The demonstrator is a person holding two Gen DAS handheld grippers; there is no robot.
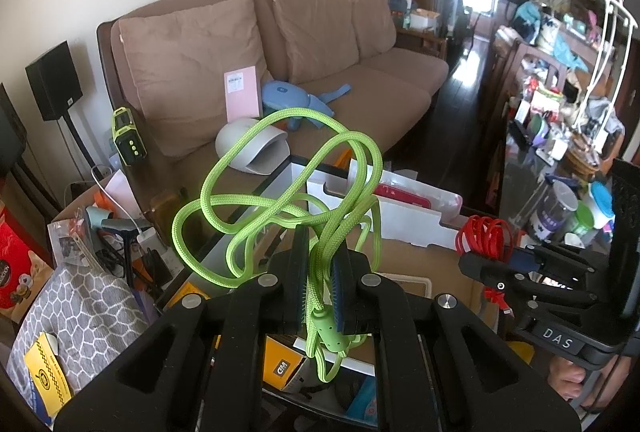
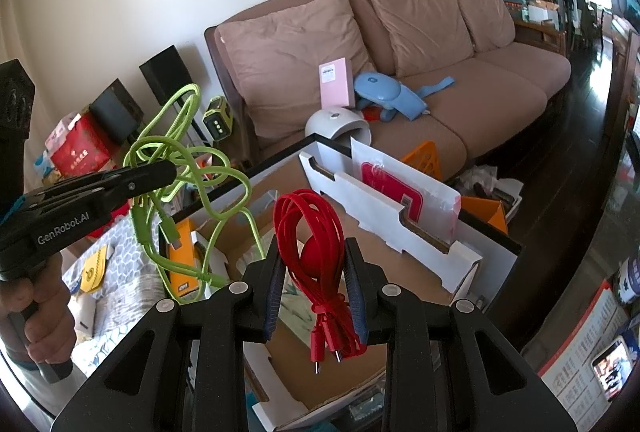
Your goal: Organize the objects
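Left tongs (image 1: 320, 268), marked "GenRobot.AI", clenched on green braided cable (image 1: 280, 200); right tongs (image 2: 316, 280), marked "DAS", clenched on red cable bundle (image 2: 316, 244); brown sofa (image 2: 460, 92) beyond both.

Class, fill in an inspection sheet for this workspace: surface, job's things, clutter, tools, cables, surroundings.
Surface: dark-edged table bearing a brown cardboard sheet.
Job's things: tangled lime-green braided cable; bundled red cable.
Clutter: white notched cardboard insert, orange box.
Tools: left tool shut on the green cable; right tool shut on the red one.
Cables: both lifted, plugs dangling.
Surroundings: brown sofa, white dome-shaped lamp.
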